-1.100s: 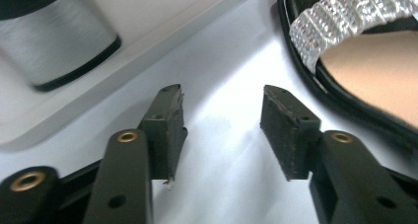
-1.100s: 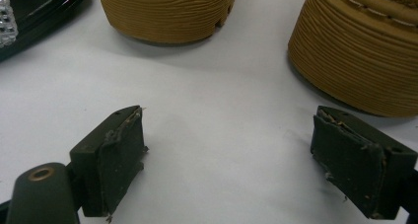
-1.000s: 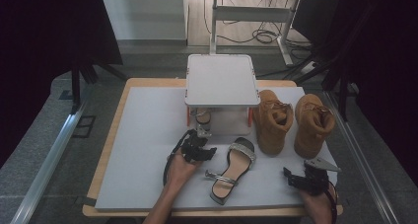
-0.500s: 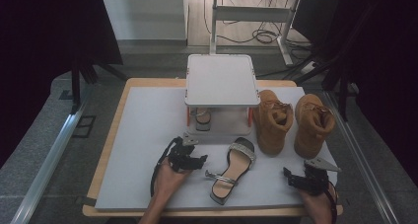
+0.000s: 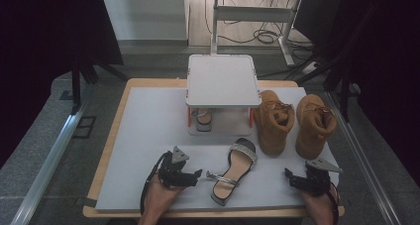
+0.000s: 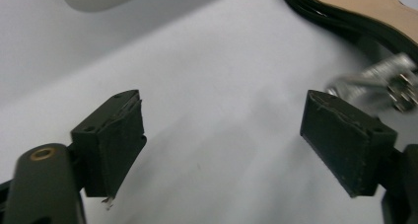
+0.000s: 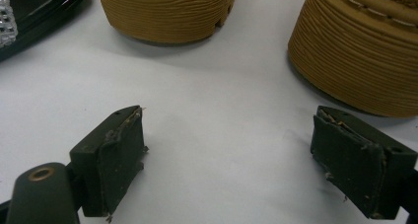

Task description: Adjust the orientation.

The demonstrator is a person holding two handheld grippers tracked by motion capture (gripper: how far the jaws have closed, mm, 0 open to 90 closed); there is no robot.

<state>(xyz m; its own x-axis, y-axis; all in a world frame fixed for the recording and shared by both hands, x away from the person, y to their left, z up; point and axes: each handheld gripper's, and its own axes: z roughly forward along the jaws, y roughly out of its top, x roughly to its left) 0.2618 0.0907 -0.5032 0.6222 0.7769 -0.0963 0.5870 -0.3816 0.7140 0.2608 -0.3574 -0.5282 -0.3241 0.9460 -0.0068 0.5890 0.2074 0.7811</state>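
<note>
The counter (image 5: 148, 116) bears a rack (image 5: 223, 81) sheltering one sandal (image 5: 202, 119); its mate (image 5: 233, 170) lies in front, awaiting pickup. Left gripper (image 5: 194, 175), jaws just opened wide and empty, sits beside it. Right gripper (image 5: 289, 178) waits wide, near the boots (image 5: 292, 121).

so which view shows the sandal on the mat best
The high view: the whole sandal lies flat between the two grippers. The left gripper view catches just its sparkly ankle strap and sole edge; the right gripper view just a black sole corner at top left.
</note>
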